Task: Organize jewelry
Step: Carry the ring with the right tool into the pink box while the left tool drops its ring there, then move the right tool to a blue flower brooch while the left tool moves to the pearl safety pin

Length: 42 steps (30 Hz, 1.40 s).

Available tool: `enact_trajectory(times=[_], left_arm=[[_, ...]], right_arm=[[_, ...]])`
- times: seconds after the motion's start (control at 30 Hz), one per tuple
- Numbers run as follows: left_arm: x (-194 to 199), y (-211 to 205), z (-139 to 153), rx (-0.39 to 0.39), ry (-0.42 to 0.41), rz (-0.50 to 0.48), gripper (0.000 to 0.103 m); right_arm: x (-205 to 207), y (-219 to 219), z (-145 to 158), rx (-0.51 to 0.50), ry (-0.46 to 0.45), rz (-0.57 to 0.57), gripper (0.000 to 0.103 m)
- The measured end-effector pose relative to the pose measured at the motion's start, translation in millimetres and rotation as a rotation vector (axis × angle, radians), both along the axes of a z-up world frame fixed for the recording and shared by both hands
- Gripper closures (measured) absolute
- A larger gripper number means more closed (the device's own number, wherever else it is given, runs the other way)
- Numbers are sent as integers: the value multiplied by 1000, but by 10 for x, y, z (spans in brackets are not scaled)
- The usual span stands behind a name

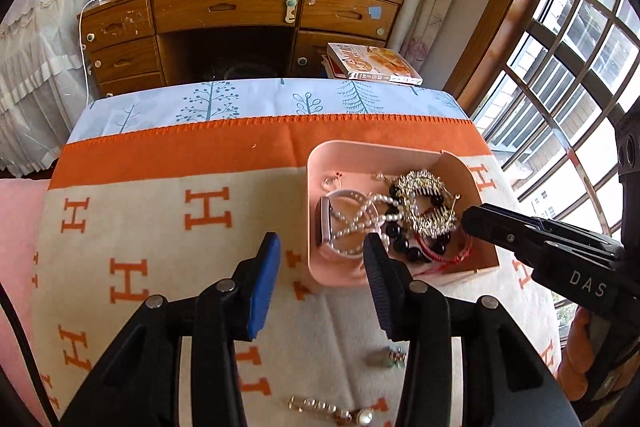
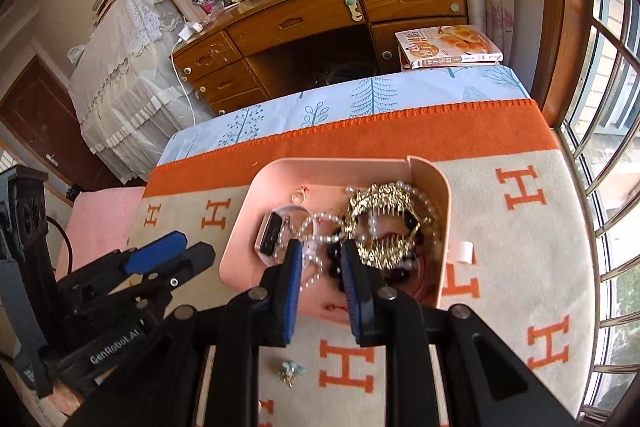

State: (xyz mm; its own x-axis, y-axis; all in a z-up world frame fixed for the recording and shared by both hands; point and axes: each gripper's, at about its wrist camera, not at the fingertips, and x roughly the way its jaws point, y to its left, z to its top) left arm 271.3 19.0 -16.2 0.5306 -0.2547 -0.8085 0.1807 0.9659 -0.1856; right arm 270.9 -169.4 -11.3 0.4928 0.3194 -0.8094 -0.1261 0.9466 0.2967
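Blanket [image 1: 160,227] bears tray [image 1: 344,153] of jewelry at two o'clock; left gripper [image 1: 320,259] part-open, right gripper [image 2: 322,267] narrow, both empty.

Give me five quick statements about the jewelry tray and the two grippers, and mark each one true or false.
1. The pink plastic tray sits on a cream blanket with orange H letters. True.
2. The tray is empty. False: it holds a white pearl necklace, a gold comb hairpiece, black beads and a pink-cased smartwatch.
3. The left gripper has nothing between its fingers. True.
4. The right gripper is clamped on the smartwatch. False: its fingers stand apart over the pearls and beads, gripping nothing.
5. A gold-toned wristwatch lies inside the tray. False: it lies on the blanket, outside it.
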Motion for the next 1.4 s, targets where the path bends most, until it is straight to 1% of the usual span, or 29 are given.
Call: enact_trajectory(times=[0.1,0.3,0.4,0.5,0.6,0.73,0.9,1.0,1.2,1.3,1.4], left_arm=[[-287,100,74,12,-9,8,54],[-818,270,251,-22,-43,34,52],[-1081,317,327,-11,-81,64,45],[-1311,322,393,12,-125,87,42],[-1561,326,404,28,-162,105,35],[-1816,295,332,54,-185,103,31],[-2050,223,168,96,-194,89,26],[-2149,205,55,111,-192,83,25],[-2223,243,-169,108,-158,85,25],[-2223,306,-288,84,-128,86,25],[-2193,398,-398,55,-103,99,25]], right_arm=[[-308,15,67,-37,-19,32,82],[-849,46,98,-79,-26,80,83],[-1095,89,118,-109,-46,106,83],[-1309,121,145,-125,-62,129,83],[-1462,156,137,-134,-61,150,82],[-1636,239,73,-173,-63,183,82],[-1792,304,-29,-186,-63,213,82],[-1873,340,-103,-199,-66,231,82],[-1962,421,-305,-217,-53,280,82],[-1978,451,-398,-210,-49,315,82],[-1990,493,-466,-236,-60,333,82]])
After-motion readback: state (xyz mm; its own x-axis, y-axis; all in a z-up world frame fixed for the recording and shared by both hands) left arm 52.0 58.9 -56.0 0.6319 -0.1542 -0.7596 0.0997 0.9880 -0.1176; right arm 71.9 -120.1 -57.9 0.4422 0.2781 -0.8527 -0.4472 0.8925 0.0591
